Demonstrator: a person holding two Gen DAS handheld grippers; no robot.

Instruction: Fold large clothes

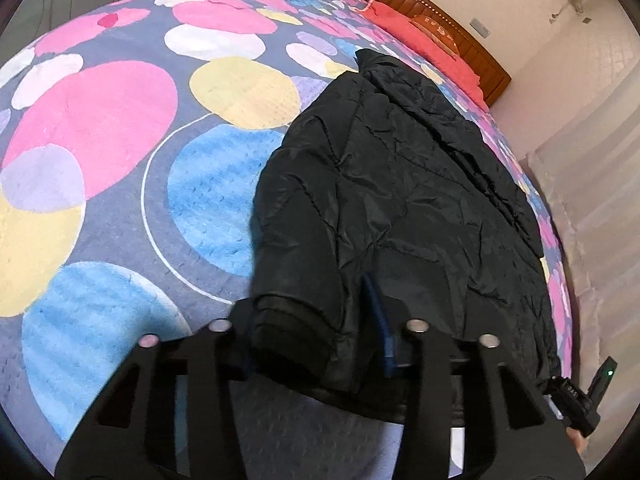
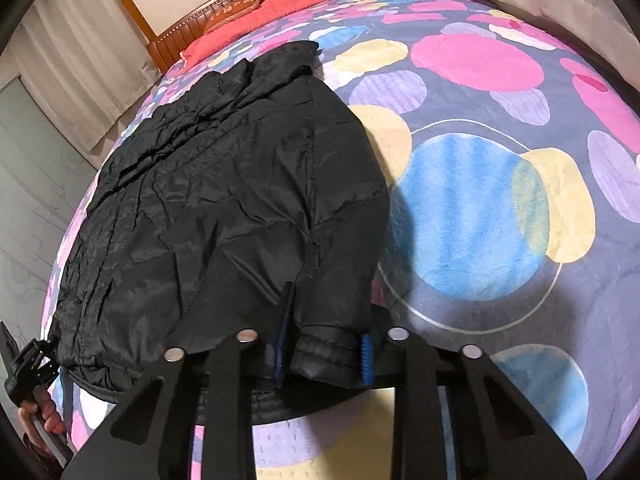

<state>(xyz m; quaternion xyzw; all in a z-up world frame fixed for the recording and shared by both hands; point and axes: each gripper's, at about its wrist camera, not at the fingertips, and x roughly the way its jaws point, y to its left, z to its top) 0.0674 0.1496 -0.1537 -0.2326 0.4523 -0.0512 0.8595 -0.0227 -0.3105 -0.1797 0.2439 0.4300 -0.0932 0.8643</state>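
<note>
Left wrist | left claw [image 1: 316, 344] clamped on black jacket [image 1: 400, 200] cuff | right claw [image 2: 324, 356] likewise clamped

jacket [image 1: 400, 200] hem behind gripper frame, person's hand [image 2: 42, 420] cropped
</note>
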